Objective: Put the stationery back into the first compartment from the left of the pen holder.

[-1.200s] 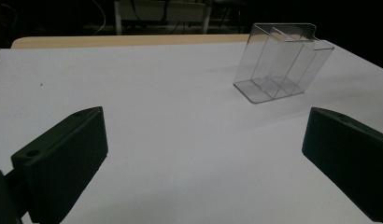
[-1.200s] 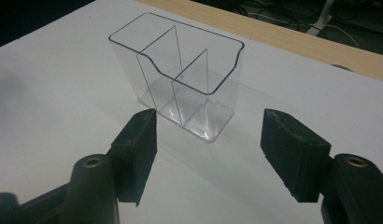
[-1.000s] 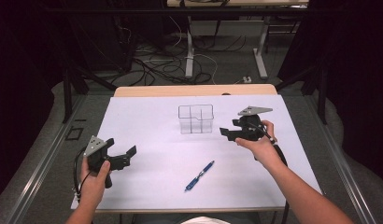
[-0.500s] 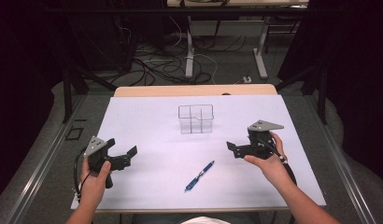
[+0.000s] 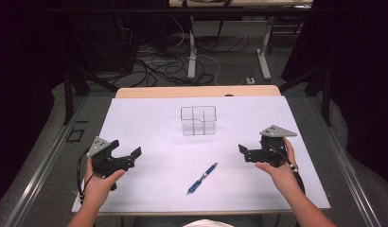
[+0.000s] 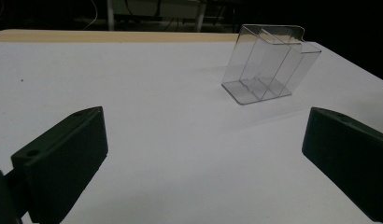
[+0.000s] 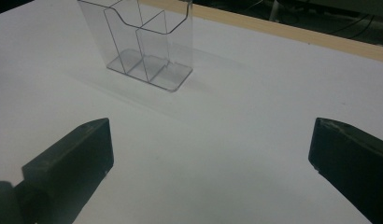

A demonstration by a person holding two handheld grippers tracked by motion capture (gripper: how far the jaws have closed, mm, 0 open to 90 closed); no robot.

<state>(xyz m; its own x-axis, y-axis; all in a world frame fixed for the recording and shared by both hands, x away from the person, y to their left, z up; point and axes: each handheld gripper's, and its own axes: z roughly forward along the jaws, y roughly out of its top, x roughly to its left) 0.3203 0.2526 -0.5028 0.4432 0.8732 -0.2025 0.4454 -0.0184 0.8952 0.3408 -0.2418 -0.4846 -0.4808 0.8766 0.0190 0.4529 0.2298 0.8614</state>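
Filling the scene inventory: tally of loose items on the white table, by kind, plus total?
Clear plastic organizer: 1
Blue pen: 1
Total: 2

High cam sat above the near edge of the counter (image 5: 149, 123), looking forward and down, far out. Left-tongs and right-tongs cams rode low and close over the surface, each looking along its own jaws. All three views shared the clear organizer (image 5: 198, 120) (image 6: 269, 63) (image 7: 147, 42).
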